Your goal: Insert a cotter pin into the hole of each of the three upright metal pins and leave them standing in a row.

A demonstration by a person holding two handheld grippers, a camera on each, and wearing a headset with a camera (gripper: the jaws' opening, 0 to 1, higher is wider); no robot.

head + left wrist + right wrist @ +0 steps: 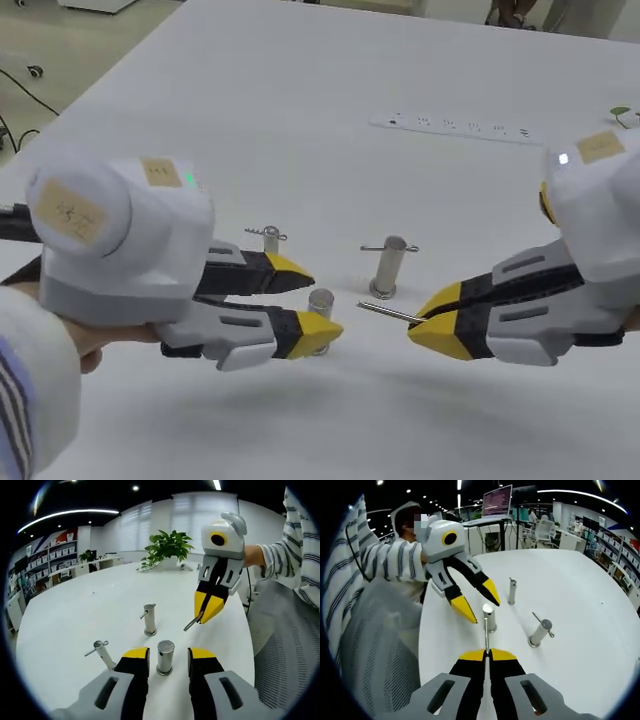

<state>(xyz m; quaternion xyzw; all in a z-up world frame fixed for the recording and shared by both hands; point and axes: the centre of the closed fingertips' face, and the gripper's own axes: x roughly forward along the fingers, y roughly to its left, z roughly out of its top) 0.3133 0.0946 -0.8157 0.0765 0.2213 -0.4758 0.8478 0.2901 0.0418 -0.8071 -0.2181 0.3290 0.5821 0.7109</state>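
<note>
your left gripper (168, 654) holds its jaws wide, either side of a metal pin (490, 618). your right gripper (487, 655) pinches a cotter pin (486, 634) just beside it.

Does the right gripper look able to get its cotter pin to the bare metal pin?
Probably yes: open jaws of the left gripper flank the metal pin, leaving the facing side free.

Three upright steel pins: far-left pin (270, 239) and right pin (389, 268) already cottered; near pin (321, 303) bare; loose cotter (386, 313) level, just right.
</note>
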